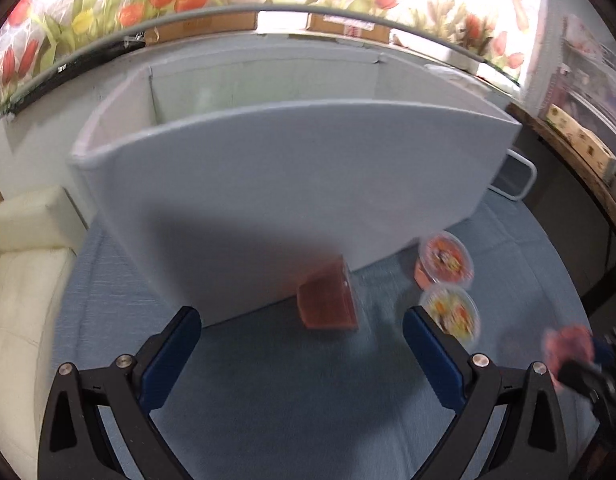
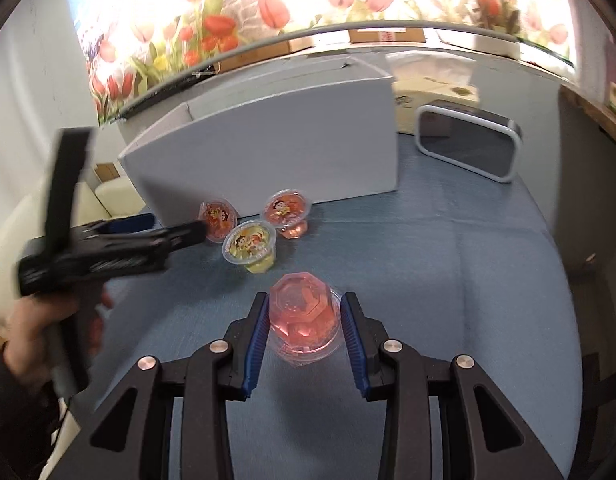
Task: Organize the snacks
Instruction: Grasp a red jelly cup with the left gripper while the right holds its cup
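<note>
The right claw [image 2: 304, 316] pinches an upturned pink jelly cup [image 2: 304, 320] between its blue pads, above the blue-covered counter [image 2: 448, 272]. The left claw [image 1: 302, 334] is spread wide, holding nothing. 3 more jelly cups sit near the open white box [image 2: 268, 152]: 1 tipped orange [image 2: 218, 220], 1 yellow [image 2: 250, 246] and 1 upright orange [image 2: 286, 212].
</note>
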